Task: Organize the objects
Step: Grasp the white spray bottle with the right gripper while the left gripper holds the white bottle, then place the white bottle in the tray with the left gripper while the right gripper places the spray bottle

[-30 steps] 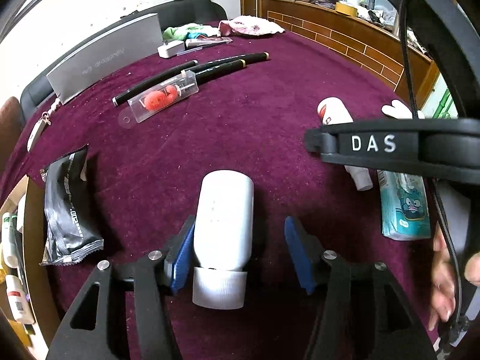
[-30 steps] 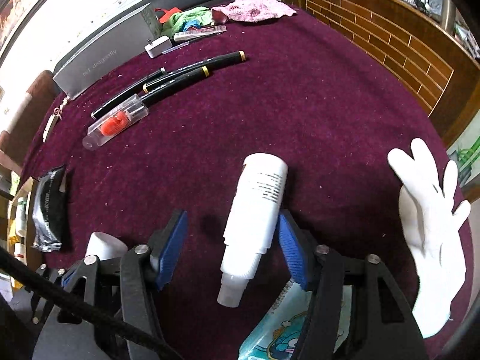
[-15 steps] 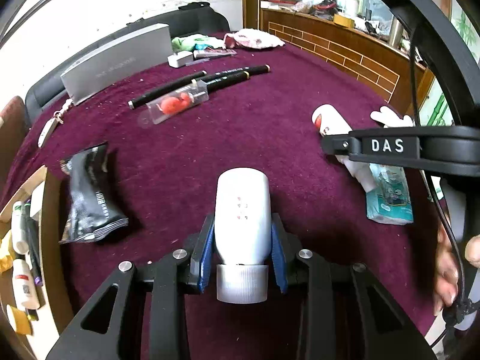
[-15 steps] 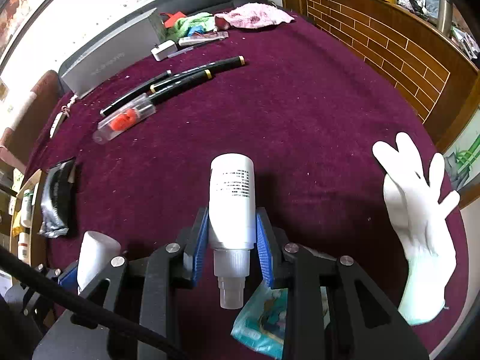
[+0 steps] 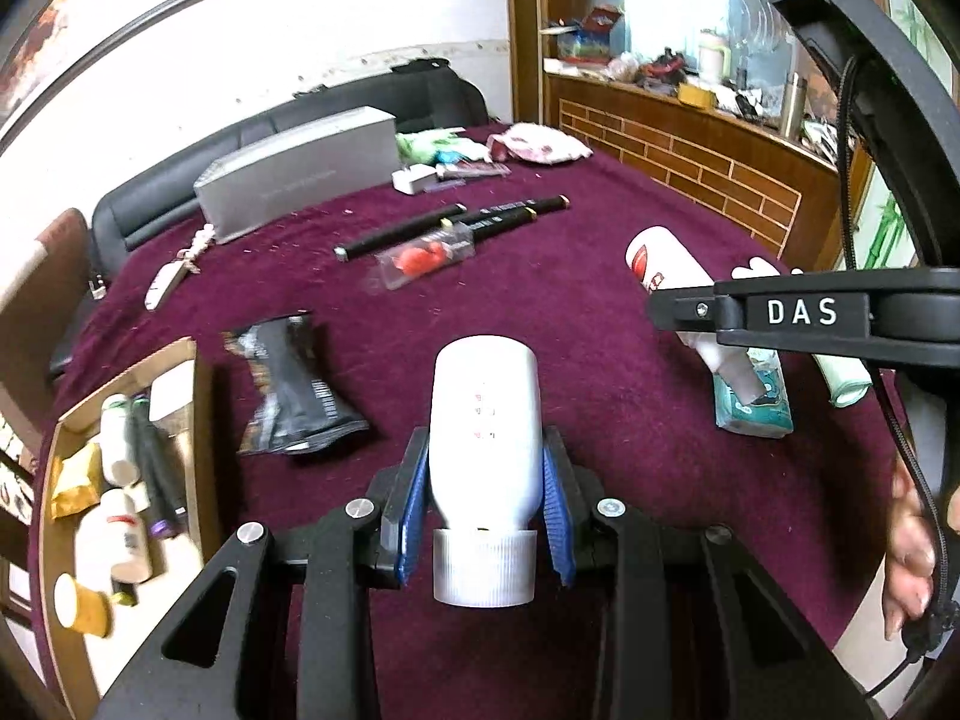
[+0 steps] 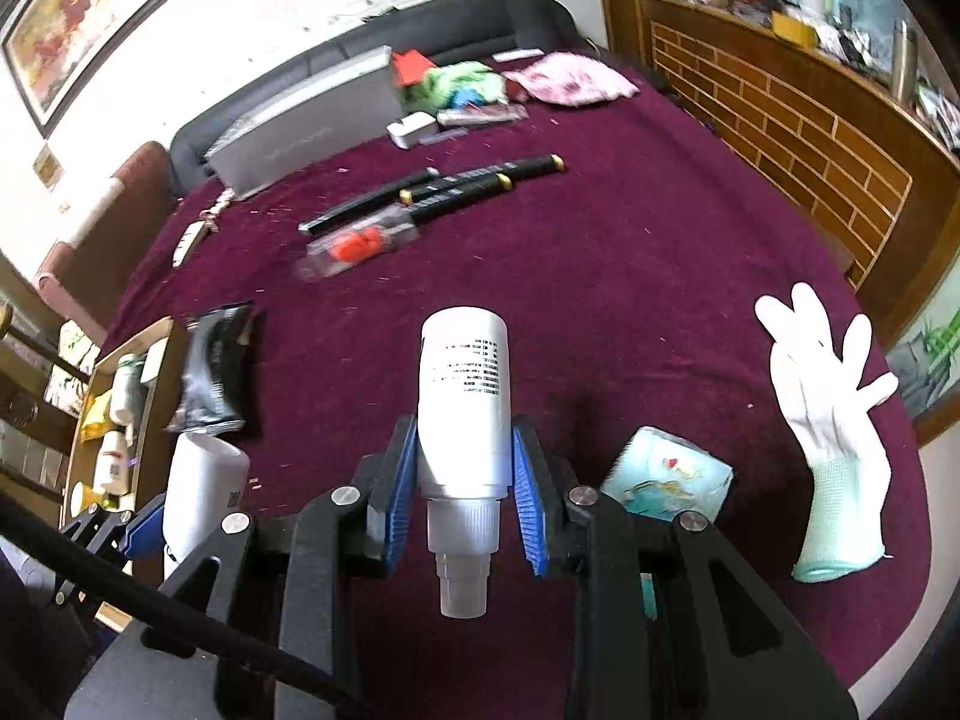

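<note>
My left gripper [image 5: 485,513] is shut on a squat white bottle [image 5: 485,420] with a ribbed cap, held above the maroon cloth. My right gripper [image 6: 463,498] is shut on a slim white spray bottle [image 6: 463,402] with black print, nozzle toward the camera, also lifted off the cloth. The left wrist view shows that spray bottle [image 5: 660,261] partly hidden behind the right gripper's black frame. The right wrist view shows the squat bottle [image 6: 201,483] at lower left in the left gripper.
A cardboard box [image 5: 198,420] with small bottles sits at the table's left edge. On the cloth lie a black pouch [image 5: 294,390], a tissue pack [image 6: 666,480], a white glove [image 6: 828,420], black pens [image 6: 456,189], a clear case with red items [image 6: 360,246] and a grey box [image 5: 300,183].
Both grippers closed on their bottles and lifted them off the cloth. Both cameras rose and tipped up, so more of the wall and the cardboard box shows.
</note>
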Tool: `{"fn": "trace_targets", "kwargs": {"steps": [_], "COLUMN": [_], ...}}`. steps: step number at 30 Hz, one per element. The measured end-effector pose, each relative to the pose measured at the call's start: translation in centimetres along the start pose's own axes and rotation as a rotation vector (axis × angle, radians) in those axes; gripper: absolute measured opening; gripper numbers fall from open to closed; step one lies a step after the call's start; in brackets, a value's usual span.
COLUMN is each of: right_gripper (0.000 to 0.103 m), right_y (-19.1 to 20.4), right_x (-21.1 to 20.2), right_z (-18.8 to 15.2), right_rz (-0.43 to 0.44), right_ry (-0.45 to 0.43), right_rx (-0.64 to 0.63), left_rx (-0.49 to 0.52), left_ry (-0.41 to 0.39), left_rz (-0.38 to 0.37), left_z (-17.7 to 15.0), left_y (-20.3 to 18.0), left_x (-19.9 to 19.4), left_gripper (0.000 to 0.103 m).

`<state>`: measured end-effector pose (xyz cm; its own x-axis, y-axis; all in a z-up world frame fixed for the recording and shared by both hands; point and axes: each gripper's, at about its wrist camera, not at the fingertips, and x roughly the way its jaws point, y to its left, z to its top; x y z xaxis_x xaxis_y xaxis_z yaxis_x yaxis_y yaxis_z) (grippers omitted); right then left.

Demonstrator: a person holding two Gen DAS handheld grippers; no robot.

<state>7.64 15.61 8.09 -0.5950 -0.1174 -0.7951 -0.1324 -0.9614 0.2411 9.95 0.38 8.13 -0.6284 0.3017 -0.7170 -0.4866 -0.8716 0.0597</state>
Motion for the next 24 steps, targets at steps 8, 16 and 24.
{"fn": "trace_targets", "kwargs": {"steps": [8, 16, 24], "right_gripper": [0.027, 0.027, 0.028], "right_y": [5.3, 11.2, 17.8], "right_x": [-2.2, -2.4, -0.4], "right_z": [-0.7, -1.5, -2.3], "right_rz": [0.064, 0.138, 0.234], "right_ry": [-0.029, -0.011, 0.058], "right_rx": [-0.087, -0.171, -0.256], "left_rx": [-0.079, -0.189, -0.332], "left_ry": [-0.061, -0.083, -0.069], "left_rz": [0.072, 0.137, 0.203], "left_z": [-1.8, -3.9, -7.1], "left_y": [4.5, 10.2, 17.4], "left_x": [-3.4, -5.1, -6.2], "left_gripper": [0.029, 0.029, 0.029]}}
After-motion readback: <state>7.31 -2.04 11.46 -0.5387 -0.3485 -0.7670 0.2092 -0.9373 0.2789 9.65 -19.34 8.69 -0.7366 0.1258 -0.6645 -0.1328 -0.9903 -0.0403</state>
